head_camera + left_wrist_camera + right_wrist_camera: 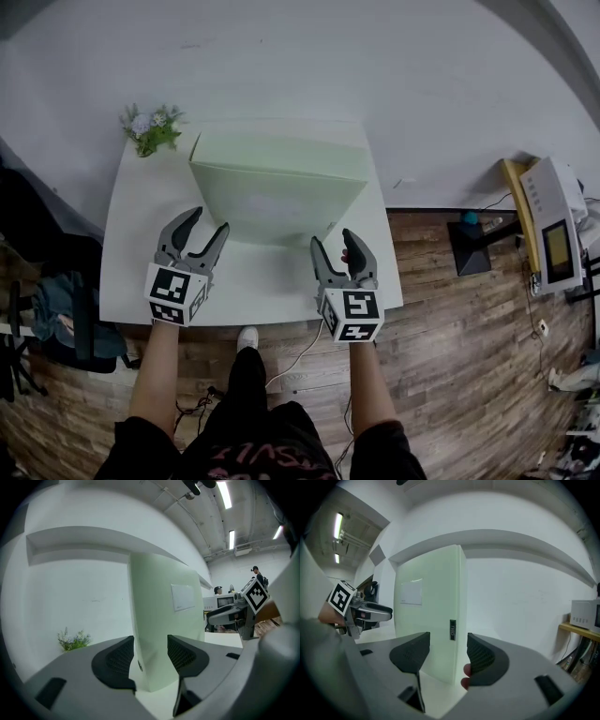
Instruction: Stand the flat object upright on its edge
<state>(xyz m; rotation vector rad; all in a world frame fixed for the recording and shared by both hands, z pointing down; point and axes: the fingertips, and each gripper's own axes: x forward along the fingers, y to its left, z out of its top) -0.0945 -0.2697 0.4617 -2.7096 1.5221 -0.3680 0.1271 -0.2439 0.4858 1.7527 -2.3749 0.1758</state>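
Note:
A flat pale green box stands upright on its edge on the white table, its broad face toward me. My left gripper is open just short of the box's lower left corner, touching nothing. My right gripper is open too, a little in front of the lower right corner. In the right gripper view the box's narrow side with a small dark label lies beyond the open right gripper. In the left gripper view a white label shows on the broad face.
A small bunch of flowers sits at the table's far left corner. The white wall rises behind the table. A yellow and white machine stands on the wooden floor to the right. A dark bag lies left of the table.

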